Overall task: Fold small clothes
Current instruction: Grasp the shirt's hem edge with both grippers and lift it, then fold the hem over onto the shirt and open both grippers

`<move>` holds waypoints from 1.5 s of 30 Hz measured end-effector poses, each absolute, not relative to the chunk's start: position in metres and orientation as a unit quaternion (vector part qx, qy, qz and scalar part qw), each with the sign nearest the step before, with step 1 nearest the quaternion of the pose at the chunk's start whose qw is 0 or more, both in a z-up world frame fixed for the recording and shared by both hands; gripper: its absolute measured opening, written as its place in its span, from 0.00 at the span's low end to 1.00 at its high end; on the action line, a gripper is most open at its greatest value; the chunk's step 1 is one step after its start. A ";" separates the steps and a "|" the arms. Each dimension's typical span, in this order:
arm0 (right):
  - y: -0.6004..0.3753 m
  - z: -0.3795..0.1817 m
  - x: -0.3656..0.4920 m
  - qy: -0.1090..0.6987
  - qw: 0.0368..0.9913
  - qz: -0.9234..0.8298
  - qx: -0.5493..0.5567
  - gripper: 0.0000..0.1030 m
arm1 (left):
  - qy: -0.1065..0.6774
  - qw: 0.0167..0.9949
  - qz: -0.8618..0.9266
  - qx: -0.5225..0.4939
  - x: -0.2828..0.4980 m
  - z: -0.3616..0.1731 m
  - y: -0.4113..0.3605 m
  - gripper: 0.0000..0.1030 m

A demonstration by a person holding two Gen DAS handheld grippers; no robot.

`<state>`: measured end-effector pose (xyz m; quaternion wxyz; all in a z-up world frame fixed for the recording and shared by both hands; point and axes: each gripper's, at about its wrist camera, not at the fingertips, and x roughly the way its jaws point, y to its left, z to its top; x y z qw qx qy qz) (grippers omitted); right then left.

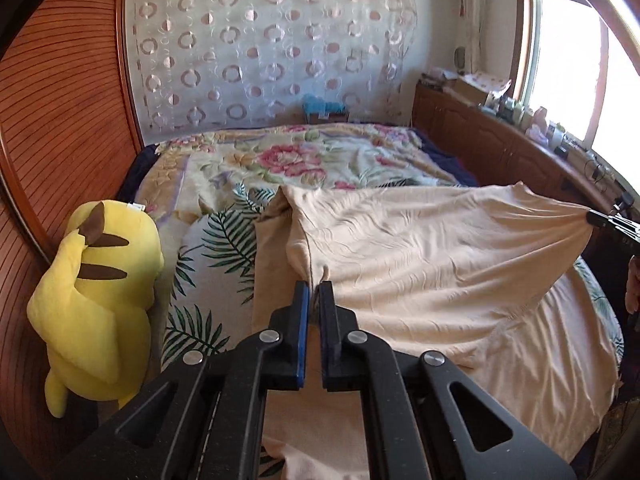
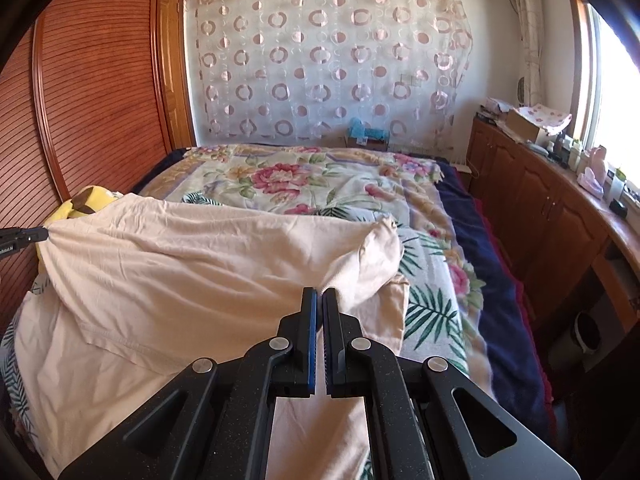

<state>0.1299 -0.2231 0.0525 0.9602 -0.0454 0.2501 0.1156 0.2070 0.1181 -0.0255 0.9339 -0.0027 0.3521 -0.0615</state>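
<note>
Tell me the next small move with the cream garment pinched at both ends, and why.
Probably carry both pinched ends forward over the rest. The left hand-held gripper and the right hand-held gripper are each shut on the cream garment, its span lifted between them while its lower part lies on the bed.

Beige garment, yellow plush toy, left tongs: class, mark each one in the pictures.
beige garment point(image 1: 420, 248), left wrist view, its spread middle.
yellow plush toy point(image 1: 100, 280), left wrist view, its back.
left tongs point(image 1: 314, 286), left wrist view, between the tips.

From my remote seat I can read no text, only tiny illegible white lettering on the black left gripper point(image 2: 24, 236).
</note>
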 end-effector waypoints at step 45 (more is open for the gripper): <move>-0.264 -0.029 -0.009 0.346 0.933 0.090 -0.051 0.39 | 0.379 0.916 -0.096 -0.094 0.084 -0.096 0.155 0.63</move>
